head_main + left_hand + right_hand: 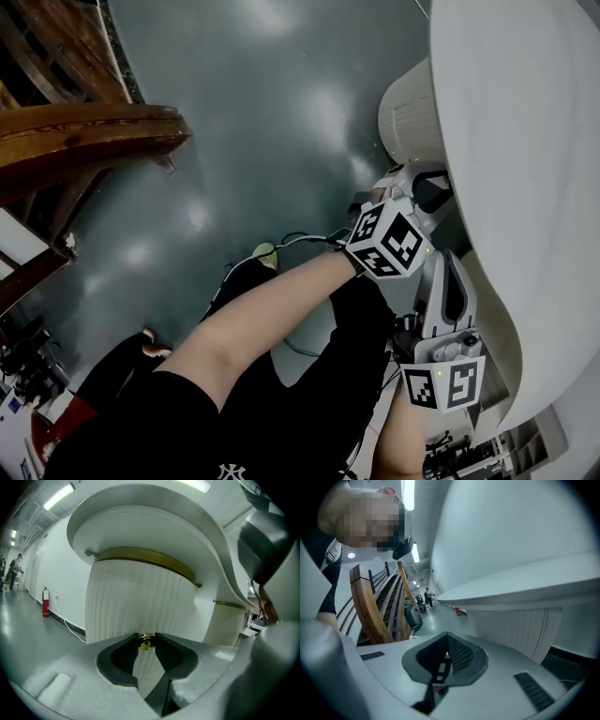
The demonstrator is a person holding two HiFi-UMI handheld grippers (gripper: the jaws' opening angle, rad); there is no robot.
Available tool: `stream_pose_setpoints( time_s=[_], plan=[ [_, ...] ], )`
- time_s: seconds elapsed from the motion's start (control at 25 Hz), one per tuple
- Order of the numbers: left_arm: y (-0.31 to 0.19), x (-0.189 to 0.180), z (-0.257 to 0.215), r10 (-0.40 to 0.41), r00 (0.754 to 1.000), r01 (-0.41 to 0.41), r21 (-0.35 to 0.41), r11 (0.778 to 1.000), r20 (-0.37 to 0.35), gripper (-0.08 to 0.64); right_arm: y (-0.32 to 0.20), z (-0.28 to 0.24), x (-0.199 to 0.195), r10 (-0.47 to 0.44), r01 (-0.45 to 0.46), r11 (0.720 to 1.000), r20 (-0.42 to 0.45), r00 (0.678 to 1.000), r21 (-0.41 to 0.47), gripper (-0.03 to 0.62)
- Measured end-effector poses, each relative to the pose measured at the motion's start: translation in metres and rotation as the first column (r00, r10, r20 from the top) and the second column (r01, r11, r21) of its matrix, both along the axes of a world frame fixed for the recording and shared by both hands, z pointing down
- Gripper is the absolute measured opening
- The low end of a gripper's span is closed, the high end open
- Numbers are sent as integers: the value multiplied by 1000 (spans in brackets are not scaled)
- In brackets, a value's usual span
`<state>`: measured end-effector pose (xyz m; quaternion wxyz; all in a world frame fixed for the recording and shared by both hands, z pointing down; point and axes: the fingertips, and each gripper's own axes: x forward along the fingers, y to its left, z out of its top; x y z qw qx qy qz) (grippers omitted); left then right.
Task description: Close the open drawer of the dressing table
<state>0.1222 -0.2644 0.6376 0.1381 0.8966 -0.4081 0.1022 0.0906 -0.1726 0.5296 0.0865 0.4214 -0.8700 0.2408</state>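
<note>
The white dressing table [525, 141] fills the right of the head view, and its ribbed round drawer unit [408, 117] stands out from under the top. In the left gripper view the ribbed front [140, 606] runs under a brass band and carries a small brass knob [146, 644]. My left gripper [146, 641] has its fingertips pinched on that knob, and it shows as the upper gripper [405, 178] against the ribbed front. My right gripper [448, 261] hangs just below the table's edge. Its dark pads [459, 656] are pressed together with nothing between them.
A curved wooden piece of furniture [84, 131] stands at the upper left on the grey floor [244, 112]. The person's legs and a shoe [265, 253] are beside cables below the grippers. A red fire extinguisher [45, 602] stands by the far wall.
</note>
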Motion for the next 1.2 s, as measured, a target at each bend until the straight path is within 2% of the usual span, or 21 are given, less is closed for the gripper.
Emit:
stream_pose_setpoints(
  time_s=[0.32, 0.48, 0.72, 1.0, 1.2],
  plan=[
    [-3, -2, 0, -17, 1000, 17, 23, 1000, -25, 106, -4, 5, -5, -10, 10, 1000, -3, 1000, -1, 15],
    [-1, 0, -2, 11, 999, -10, 31, 999, -41, 109, 0, 4, -6, -17, 17, 1000, -6, 1000, -3, 14],
    [8, -9, -3, 37, 999, -38, -18, 999, -36, 132, 10, -6, -13, -30, 30, 1000, -6, 1000, -8, 15],
    [39, -31, -30, 31, 999, -32, -52, 998, -23, 129, 23, -32, -20, -3, 3, 1000, 21, 1000, -13, 15],
    [65, -41, -73, 42, 999, -43, -45, 998, -20, 84, 34, -63, -18, 30, -30, 1000, 35, 999, 3, 15]
  ],
)
